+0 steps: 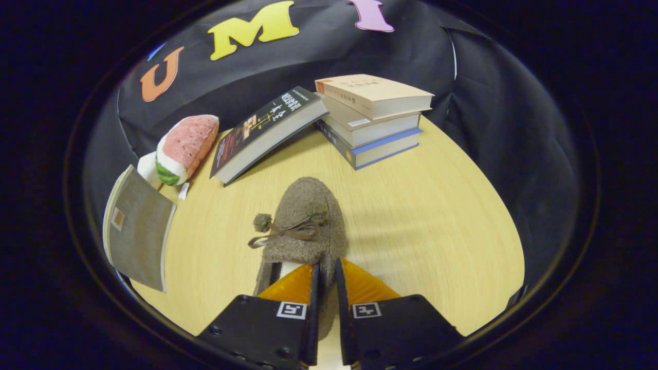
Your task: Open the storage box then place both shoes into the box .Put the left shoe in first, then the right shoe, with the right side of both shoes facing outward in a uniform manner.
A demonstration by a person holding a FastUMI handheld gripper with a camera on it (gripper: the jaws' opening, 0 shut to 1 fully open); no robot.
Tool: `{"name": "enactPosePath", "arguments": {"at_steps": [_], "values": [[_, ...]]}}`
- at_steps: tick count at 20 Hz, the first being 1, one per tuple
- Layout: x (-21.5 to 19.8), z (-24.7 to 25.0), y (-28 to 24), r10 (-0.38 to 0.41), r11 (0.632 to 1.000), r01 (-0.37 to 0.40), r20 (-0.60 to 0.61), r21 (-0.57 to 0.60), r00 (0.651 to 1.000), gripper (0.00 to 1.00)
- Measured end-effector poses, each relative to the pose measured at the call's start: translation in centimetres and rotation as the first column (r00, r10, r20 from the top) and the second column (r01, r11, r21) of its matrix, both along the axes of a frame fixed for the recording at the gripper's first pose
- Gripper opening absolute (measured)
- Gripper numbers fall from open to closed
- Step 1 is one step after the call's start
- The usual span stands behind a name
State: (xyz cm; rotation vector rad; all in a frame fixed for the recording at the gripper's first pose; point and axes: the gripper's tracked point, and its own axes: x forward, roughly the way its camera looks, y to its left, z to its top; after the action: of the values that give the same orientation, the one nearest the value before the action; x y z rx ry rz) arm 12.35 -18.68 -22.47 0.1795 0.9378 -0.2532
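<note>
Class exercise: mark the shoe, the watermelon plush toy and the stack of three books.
shoe (pixel 308 216): gripper view, fuzzy toe top.
watermelon plush toy (pixel 186 145): gripper view, pink face.
stack of three books (pixel 372 121): gripper view, page edges.

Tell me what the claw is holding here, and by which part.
The claw is shut on the shoe, a fuzzy brown slipper with a bow. Both fingers pinch its rear collar edge, near the heel; the toe points away toward the books.
</note>
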Motion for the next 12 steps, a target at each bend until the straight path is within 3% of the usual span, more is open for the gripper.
{"name": "enactPosePath", "arguments": {"at_steps": [1,2,7,12], "values": [[0.1,0.3,-0.2,-0.02,1.0,0.02,0.008,0.013,1.0,0.18],[-0.1,0.1,0.0,-0.014,1.0,0.014,0.003,0.021,1.0,0.01],[-0.1,2.1,1.5,-0.081,0.986,0.071,0.059,0.148,0.995,0.0],[0.5,7.0,4.6,-0.088,0.977,0.055,0.153,0.206,0.984,0.01]]}}
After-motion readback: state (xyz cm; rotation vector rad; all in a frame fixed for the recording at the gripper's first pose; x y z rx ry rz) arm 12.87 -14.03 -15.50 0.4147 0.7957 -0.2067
